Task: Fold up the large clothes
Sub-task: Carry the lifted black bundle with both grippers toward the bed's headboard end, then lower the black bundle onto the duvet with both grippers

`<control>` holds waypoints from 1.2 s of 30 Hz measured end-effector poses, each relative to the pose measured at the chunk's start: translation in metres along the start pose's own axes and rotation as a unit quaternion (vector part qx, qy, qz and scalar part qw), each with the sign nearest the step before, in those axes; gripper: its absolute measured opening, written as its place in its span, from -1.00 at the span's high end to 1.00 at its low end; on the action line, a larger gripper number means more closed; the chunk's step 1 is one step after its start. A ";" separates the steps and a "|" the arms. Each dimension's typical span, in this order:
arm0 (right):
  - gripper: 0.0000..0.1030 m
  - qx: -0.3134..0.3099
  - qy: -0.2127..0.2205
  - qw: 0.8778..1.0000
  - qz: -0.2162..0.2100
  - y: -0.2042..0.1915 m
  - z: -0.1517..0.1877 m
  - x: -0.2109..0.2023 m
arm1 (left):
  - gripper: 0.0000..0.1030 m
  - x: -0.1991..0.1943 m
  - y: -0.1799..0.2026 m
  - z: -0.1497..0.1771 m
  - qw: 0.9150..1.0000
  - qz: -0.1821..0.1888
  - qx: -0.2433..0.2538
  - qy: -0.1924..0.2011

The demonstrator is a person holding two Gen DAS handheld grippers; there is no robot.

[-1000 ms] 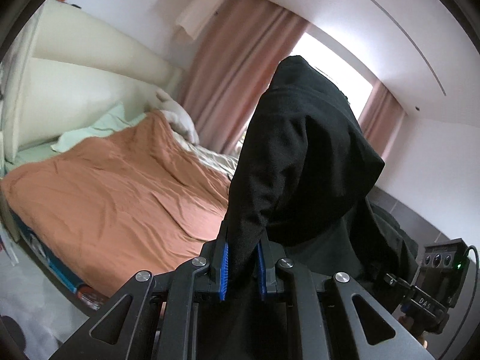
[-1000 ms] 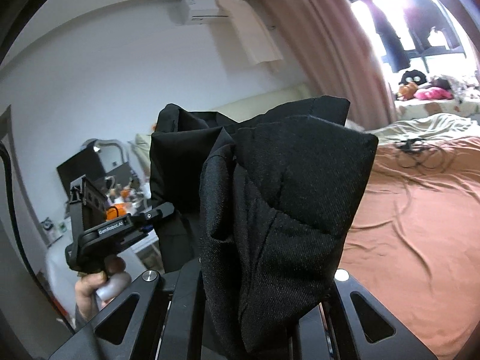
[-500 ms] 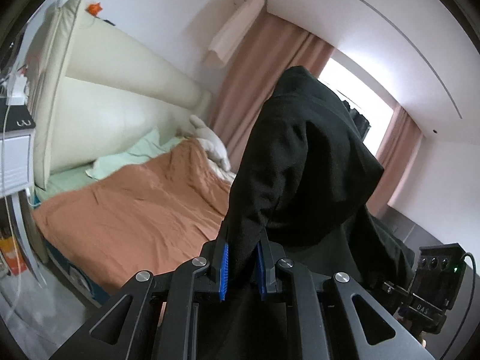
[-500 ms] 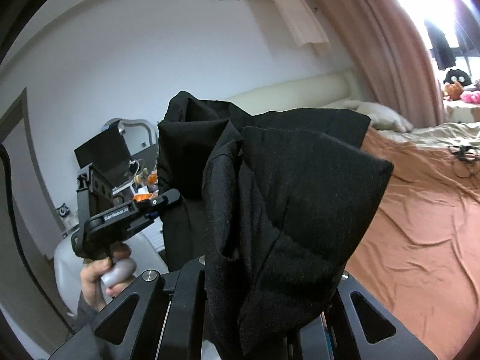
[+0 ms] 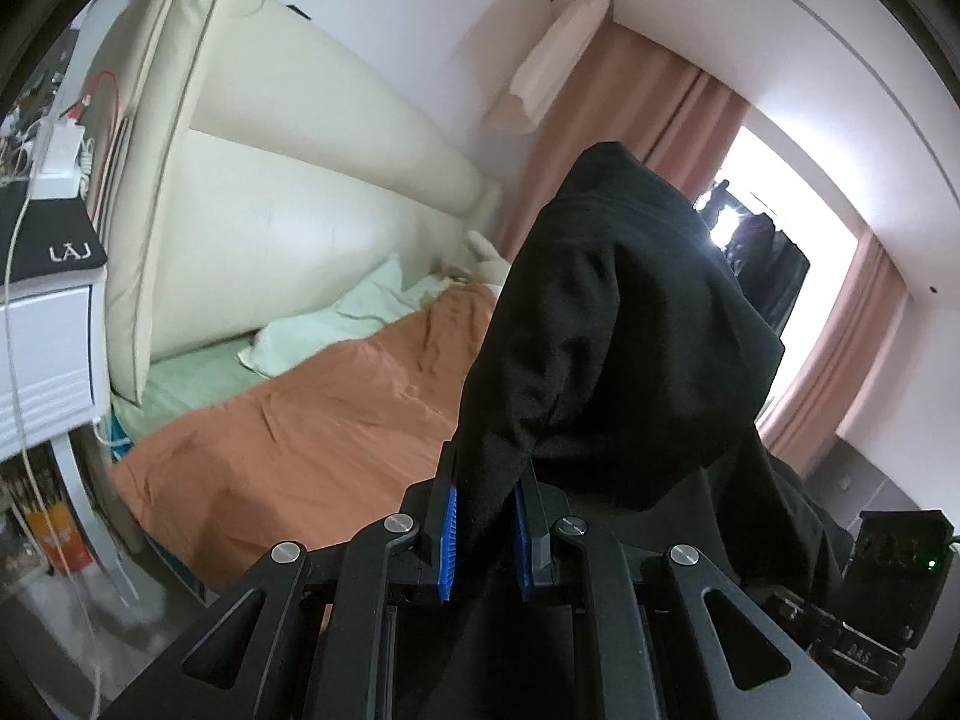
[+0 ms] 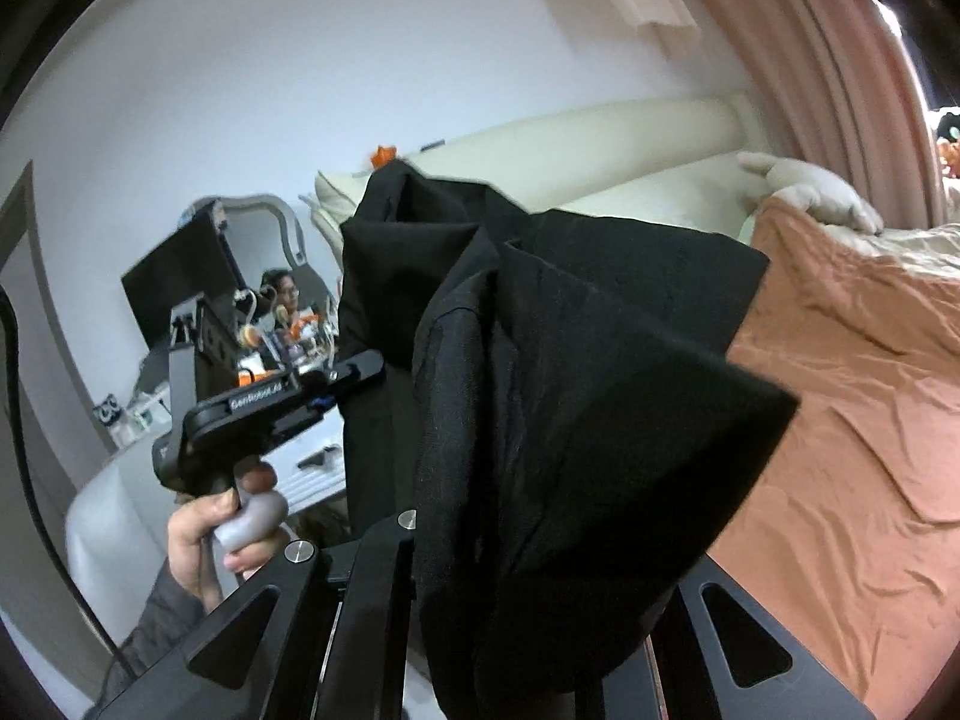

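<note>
Both grippers carry one black garment [image 5: 612,360], lifted clear of the bed [image 5: 312,438]; it looks like a jacket or coat, though the bunched cloth hides the cut, so that's a guess.

Left gripper [image 5: 485,531]: jaws clenched on a fold of the black cloth, blue pads [image 5: 449,540] pressing it from both sides, same pinch as a second ago. Right gripper [image 6: 543,669]: its fingertips are buried under the drape, but the cloth rises straight out of them, and they are nearly closed, so grasping the garment too.

What changed: both views have swung across the room. In the left wrist view the cream headboard [image 5: 300,210] now fills 10 to 12 o'clock, a white nightstand [image 5: 48,360] has come in at 9 o'clock, and the window [image 5: 780,228] has slid to 2 o'clock. In the right wrist view the window is nearly gone at the 2 o'clock edge; the left hand [image 6: 234,516] on its handle sits larger at 8 o'clock, with a cluttered dresser mirror behind it.

The garment's hang is unchanged, and no fold has been made. Read: carry phase, the pair moving together toward the head end of the orange bedspread [image 6: 852,420]. Likely next comes laying it flat there.
</note>
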State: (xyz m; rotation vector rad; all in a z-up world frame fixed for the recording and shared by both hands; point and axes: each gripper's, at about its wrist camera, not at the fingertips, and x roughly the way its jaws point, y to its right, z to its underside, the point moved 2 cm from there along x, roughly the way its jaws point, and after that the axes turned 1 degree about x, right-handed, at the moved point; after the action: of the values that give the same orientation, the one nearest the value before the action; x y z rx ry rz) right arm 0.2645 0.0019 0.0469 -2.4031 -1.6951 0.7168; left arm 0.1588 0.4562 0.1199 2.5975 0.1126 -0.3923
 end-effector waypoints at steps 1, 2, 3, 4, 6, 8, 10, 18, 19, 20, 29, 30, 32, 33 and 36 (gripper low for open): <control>0.77 -0.003 -0.004 1.000 0.000 0.004 0.001 0.013 | 0.71 0.007 -0.006 -0.003 1.000 -0.003 0.003 0.000; 0.77 -0.004 -0.009 1.000 -0.001 0.003 -0.002 0.032 | 0.71 0.014 -0.013 -0.004 1.000 -0.006 0.006 -0.001; 0.77 0.001 -0.014 1.000 -0.004 0.011 -0.002 0.047 | 0.71 0.023 -0.023 -0.009 1.000 -0.012 0.005 -0.004; 0.77 0.009 -0.019 1.000 -0.010 0.019 -0.001 0.059 | 0.71 0.030 -0.034 -0.011 1.000 -0.017 0.000 -0.007; 0.77 0.020 -0.028 0.999 -0.020 0.031 0.000 0.083 | 0.71 0.047 -0.056 -0.014 1.000 -0.026 -0.012 -0.012; 0.77 0.032 -0.039 0.998 -0.027 0.042 0.002 0.106 | 0.71 0.061 -0.074 -0.016 0.999 -0.035 -0.022 -0.017; 0.77 0.042 -0.051 0.997 -0.035 0.049 0.005 0.130 | 0.71 0.075 -0.092 -0.017 0.998 -0.046 -0.023 -0.021; 0.77 0.072 -0.088 0.992 -0.064 0.073 0.021 0.205 | 0.71 0.117 -0.145 -0.025 0.994 -0.089 -0.041 -0.040; 0.77 0.074 -0.090 0.991 -0.067 0.076 0.023 0.210 | 0.71 0.120 -0.148 -0.027 0.994 -0.094 -0.039 -0.042; 0.77 0.077 -0.093 0.990 -0.069 0.079 0.025 0.217 | 0.71 0.124 -0.151 -0.029 0.993 -0.100 -0.038 -0.044; 0.77 0.112 -0.099 0.987 -0.061 0.126 0.021 0.264 | 0.71 0.190 -0.165 -0.042 0.989 -0.130 -0.025 -0.073; 0.77 0.118 -0.101 0.986 -0.053 0.133 0.021 0.268 | 0.71 0.202 -0.164 -0.041 0.988 -0.135 -0.022 -0.078; 0.77 0.128 -0.110 0.985 -0.037 0.149 0.023 0.275 | 0.64 0.224 -0.162 -0.038 0.983 -0.155 -0.013 -0.095; 0.78 0.128 -0.115 0.985 -0.029 0.156 0.025 0.281 | 0.60 0.234 -0.161 -0.036 0.978 -0.179 -0.004 -0.108; 0.78 0.115 -0.136 0.984 -0.010 0.170 0.032 0.299 | 0.38 0.237 -0.157 -0.034 0.968 -0.230 0.015 -0.097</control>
State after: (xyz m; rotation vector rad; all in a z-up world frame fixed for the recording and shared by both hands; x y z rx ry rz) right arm 0.4751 0.2072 -0.1349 -2.2097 -1.6169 1.2132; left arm 0.3695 0.6110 0.0040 2.5291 0.6518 -0.8148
